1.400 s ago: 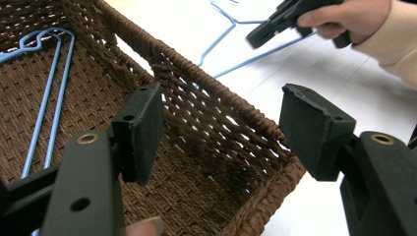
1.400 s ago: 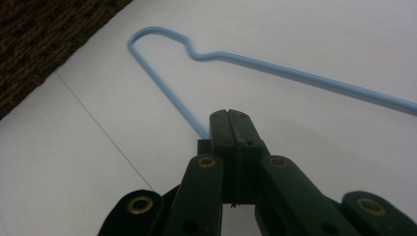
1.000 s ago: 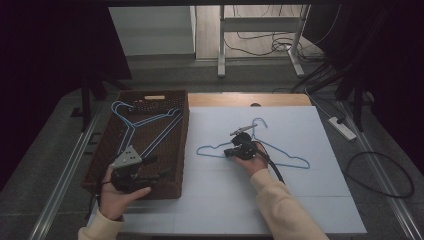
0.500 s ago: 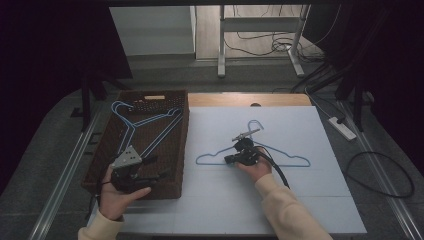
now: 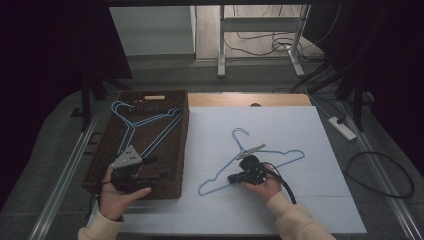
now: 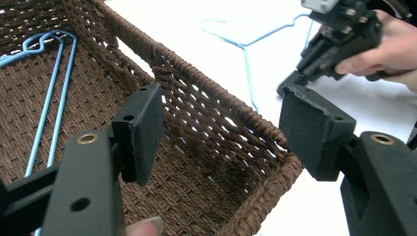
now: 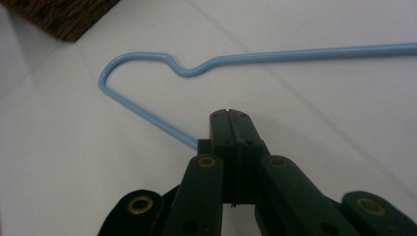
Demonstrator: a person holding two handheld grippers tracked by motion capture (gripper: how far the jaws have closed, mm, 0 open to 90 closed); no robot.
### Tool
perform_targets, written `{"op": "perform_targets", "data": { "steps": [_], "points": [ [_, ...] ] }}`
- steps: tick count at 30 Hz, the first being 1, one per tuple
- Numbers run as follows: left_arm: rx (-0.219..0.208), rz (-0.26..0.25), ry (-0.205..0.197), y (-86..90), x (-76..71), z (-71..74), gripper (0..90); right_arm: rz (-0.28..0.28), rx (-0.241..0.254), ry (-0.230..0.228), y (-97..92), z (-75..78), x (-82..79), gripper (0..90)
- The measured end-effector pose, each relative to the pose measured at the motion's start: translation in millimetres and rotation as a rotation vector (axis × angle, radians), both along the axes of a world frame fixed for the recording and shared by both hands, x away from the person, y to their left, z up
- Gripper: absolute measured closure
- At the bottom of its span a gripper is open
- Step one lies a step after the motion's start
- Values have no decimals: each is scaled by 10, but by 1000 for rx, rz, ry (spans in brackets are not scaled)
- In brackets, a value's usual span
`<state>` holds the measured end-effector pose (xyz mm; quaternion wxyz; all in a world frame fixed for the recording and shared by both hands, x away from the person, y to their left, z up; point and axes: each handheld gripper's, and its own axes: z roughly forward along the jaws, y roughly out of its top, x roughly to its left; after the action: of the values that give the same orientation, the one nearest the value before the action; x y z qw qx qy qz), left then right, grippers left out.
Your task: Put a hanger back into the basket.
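A light-blue wire hanger (image 5: 218,171) lies on the white mat (image 5: 300,125), its hook pointing away from me. My right gripper (image 5: 234,177) is shut on its lower bar near the left corner. In the right gripper view the closed jaws (image 7: 230,118) pinch the wire of the hanger (image 7: 142,110). My left gripper (image 5: 156,168) hovers open over the near right corner of the brown wicker basket (image 5: 182,145), nothing between its pads (image 6: 142,123). Two more blue hangers (image 5: 150,120) lie inside the basket.
The basket's woven rim (image 6: 206,83) runs between the left jaws and the mat. Bare mat stretches to the right and front of the hanger. Behind the table stand metal legs (image 5: 220,45), with cables and a power strip (image 5: 340,127) on the floor at right.
The right gripper has dragged the hanger left and toward me across the mat, nearer the basket. The left hand has stayed put with its jaws open.
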<state>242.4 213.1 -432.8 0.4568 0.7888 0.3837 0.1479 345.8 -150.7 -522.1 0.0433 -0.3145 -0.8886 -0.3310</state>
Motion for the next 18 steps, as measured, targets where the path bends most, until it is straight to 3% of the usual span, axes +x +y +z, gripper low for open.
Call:
{"op": "perform_targets", "data": {
  "steps": [10, 18],
  "points": [
    [1, -2, 3, -14, 5, -7, 341, 50, -1, 27, -156, 8, -222, 900],
    [0, -4, 3, -17, 6, -9, 341, 58, 3, 4, -157, 15, -225, 900]
  ]
}}
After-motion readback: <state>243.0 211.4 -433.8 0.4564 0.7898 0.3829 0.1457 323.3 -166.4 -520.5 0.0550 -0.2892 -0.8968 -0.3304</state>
